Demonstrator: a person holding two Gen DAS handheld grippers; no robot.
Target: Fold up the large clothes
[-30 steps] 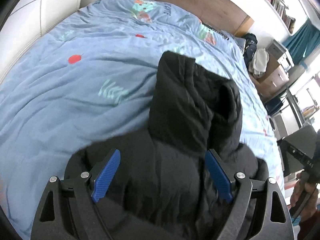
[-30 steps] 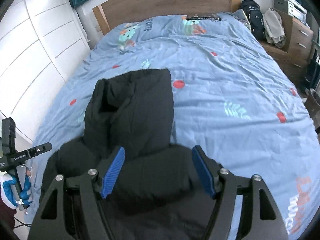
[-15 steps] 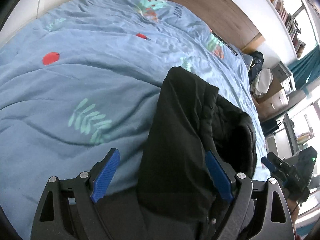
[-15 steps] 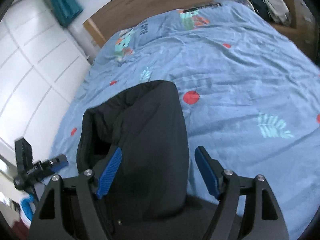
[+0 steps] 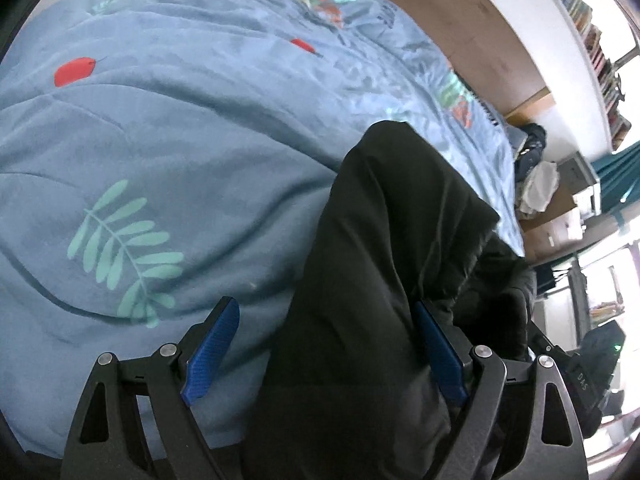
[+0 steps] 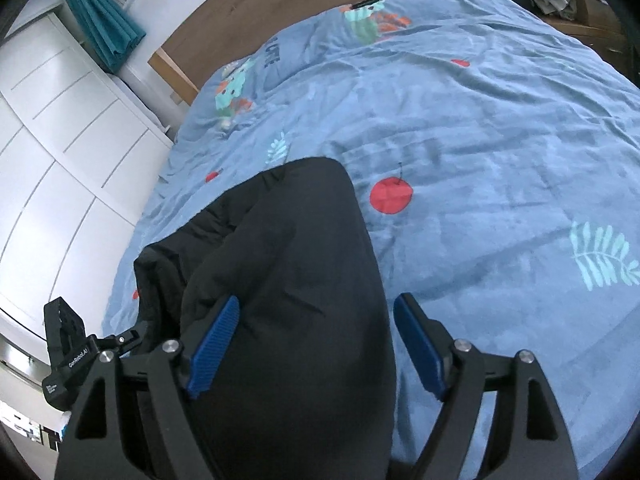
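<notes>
A black padded jacket (image 5: 400,240) lies folded into a long bundle on the blue patterned bed cover (image 5: 168,128). My left gripper (image 5: 324,348) stands open low over the jacket's left edge, one pad above the cover and the other beside the black fabric. The right gripper's body (image 5: 580,376) shows past the jacket. In the right wrist view the jacket (image 6: 288,260) fills the left half of my right gripper (image 6: 316,346). Its jaws are opening with the jacket's right edge between them, and neither pad presses on it. The left gripper's body (image 6: 64,360) shows at the far side.
A wooden headboard (image 6: 280,4) closes the bed's far end. White wardrobe doors (image 6: 60,140) and a teal curtain (image 6: 104,28) run along one side. A wooden dresser (image 5: 560,216) piled with clothes stands on the other, below a bookshelf (image 5: 592,40).
Both grippers came down closer to the bed and slid apart to the jacket's two side edges, rolling a little. The right jaws stand slightly wider. The jacket itself lies as before.
</notes>
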